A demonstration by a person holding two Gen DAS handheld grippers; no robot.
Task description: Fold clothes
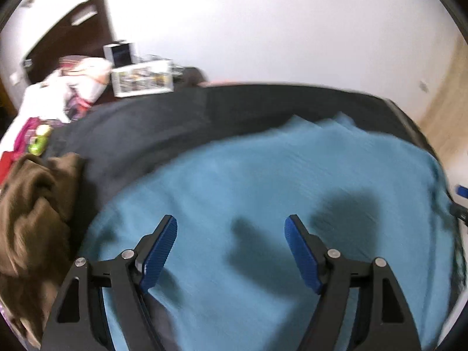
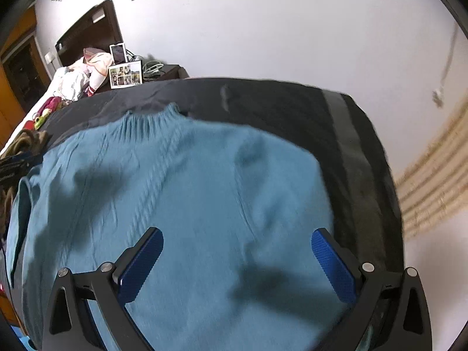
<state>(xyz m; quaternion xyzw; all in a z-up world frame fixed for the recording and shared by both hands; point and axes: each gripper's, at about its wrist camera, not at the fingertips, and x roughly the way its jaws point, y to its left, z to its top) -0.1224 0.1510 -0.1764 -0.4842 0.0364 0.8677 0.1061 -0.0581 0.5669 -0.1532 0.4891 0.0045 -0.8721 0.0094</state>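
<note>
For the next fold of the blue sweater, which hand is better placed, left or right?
Probably the right. The right gripper hangs open over the blue sweater with its far side edge just beyond the right jaw. The left gripper, also open, faces mid-cloth, no edge near. This is a judgement.

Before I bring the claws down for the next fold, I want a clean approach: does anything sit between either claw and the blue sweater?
Nothing visible does. The left claw and right claw both stand open above the blue sweater. The brown garment lies off to one side.
</note>
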